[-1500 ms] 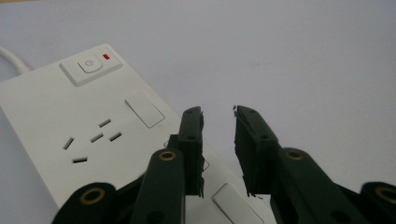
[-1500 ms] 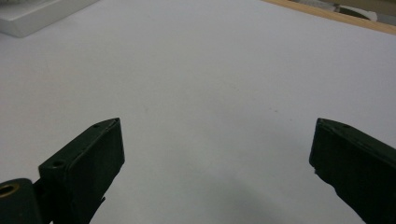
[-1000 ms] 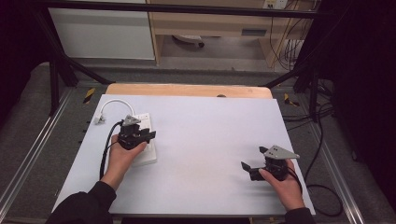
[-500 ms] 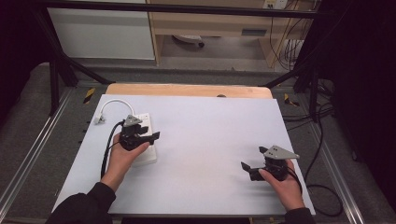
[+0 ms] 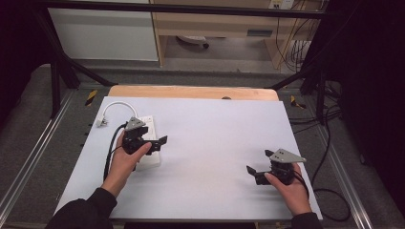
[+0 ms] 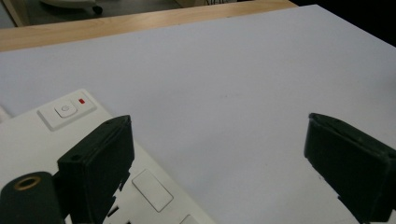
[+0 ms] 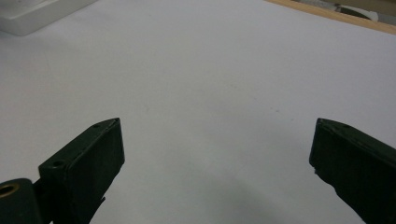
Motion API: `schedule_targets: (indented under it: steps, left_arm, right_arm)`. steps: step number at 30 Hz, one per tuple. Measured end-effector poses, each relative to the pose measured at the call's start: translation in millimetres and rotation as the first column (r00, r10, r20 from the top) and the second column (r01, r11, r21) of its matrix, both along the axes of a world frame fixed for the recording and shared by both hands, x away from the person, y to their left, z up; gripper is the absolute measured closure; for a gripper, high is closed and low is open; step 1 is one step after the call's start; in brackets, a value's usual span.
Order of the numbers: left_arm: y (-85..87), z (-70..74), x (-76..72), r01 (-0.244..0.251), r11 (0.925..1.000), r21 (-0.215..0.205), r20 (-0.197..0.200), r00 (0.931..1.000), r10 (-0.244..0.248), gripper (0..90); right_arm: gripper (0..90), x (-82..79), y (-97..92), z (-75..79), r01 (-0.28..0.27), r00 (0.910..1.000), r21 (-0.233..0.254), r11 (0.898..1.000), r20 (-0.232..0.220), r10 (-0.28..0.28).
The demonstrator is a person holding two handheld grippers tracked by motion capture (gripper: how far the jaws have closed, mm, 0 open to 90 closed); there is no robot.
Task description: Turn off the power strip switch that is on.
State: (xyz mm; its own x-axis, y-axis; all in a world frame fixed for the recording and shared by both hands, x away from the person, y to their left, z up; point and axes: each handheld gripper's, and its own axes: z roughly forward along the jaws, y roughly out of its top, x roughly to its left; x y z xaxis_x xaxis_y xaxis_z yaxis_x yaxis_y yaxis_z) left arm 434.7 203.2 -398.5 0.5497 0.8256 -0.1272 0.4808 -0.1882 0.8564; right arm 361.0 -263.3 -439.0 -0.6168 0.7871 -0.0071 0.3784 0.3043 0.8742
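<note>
On the left half of the white worktop lies a white power strip, its white cord curling off toward the far left corner and ending in a plug. The left gripper hovers right over the strip, held in the person's left hand. Its jaws have just been opening and now stand spread wide with nothing between them. The left gripper view looks down past one jaw onto the strip, where a rocker switch with a small red light beside it sits at the far end. The other jaw hangs over bare worktop. Well apart, near the front right corner, the right gripper rests low in the right hand, its jaws likewise spread over the bare surface, pinching nothing.
</note>
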Motion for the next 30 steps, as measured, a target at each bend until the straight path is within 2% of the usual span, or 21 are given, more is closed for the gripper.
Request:
schedule_targets:
  steps: [7, 11, 13, 16, 24, 30]
  left_arm:
    - [1.1, 8.0, -5.2, -0.024, 0.9997, 0.0, 0.057, 0.9981, 0.024, 9.0]
    - [0.9, 9.3, -7.6, -0.03, 0.9995, 0.006, 0.054, 0.9981, 0.029, 8.5]
    - [1.0, 10.2, -8.9, -0.024, 0.9997, -0.009, 0.049, 0.9985, 0.024, 6.9]
    - [1.9, 13.4, -12.8, -0.009, 0.9995, -0.03, 0.05, 0.9987, 0.01, 6.6]
    - [12.2, 27.2, -28.5, 0.009, 0.9978, -0.066, 0.091, 0.9958, -0.003, 6.5]
    - [21.5, 29.9, -36.0, -0.005, 0.9971, -0.076, 0.098, 0.9951, 0.013, 6.5]
  right_arm:
    - [3.8, 0.0, -0.2, 0.6, -0.002, 1.0, 0.003, 1.0, 0.004, 0.002]
    - [3.8, 1.1, -0.7, 0.8, -0.004, 1.0, 0.01, 1.0, 0.007, 0.004]
    - [3.8, 1.2, -0.8, 1.4, 0.0, 1.0, 0.02, 1.0, 0.006, -0.001]
    - [3.7, 0.8, -0.4, 0.9, 0.0, 1.0, 0.01, 1.0, 0.006, 0.0]
    - [3.5, 0.8, 1.9, 0.4, 0.005, 1.0, 0.004, 1.0, -0.001, -0.005]
    - [3.8, 1.6, 1.8, -0.1, 0.003, 1.0, 0.001, 1.0, -0.001, -0.003]
